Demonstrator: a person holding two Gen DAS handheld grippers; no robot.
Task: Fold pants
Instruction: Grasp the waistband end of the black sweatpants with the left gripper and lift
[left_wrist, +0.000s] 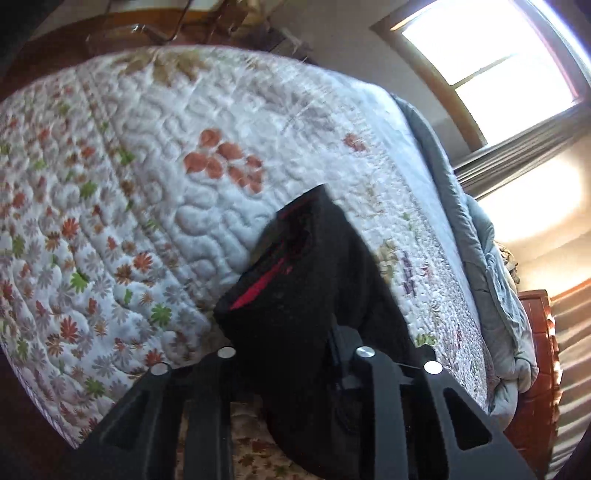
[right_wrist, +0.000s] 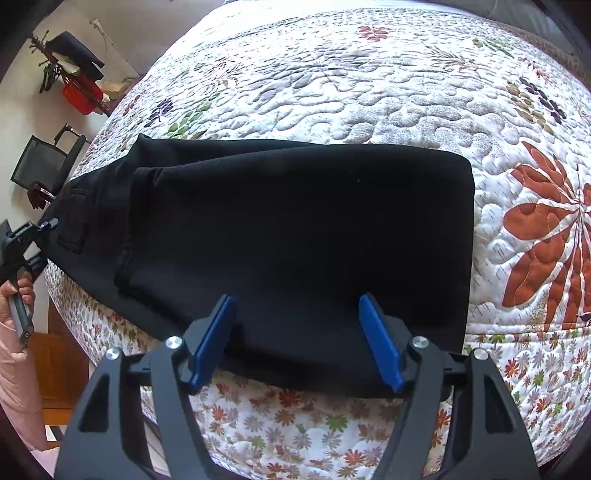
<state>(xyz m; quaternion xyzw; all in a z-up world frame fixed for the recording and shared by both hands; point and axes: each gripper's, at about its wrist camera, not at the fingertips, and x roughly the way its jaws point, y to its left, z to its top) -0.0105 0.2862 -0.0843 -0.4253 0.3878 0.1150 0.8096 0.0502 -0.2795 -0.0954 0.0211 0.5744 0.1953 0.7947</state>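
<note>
black pants (right_wrist: 295, 229) folded on quilt (right_wrist: 369, 85); my left gripper (left_wrist: 295, 350) clenched on pants, right gripper (right_wrist: 295, 332) jaws released above them.

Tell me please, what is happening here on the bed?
A person is folding black pants on a floral quilt spread over a bed. The pants already lie folded over near the bed's edge. The left hand-held gripper is shut on the waist end of the pants. The right hand-held gripper stands open above the folded end, its blue pads apart and gripping nothing.
</note>
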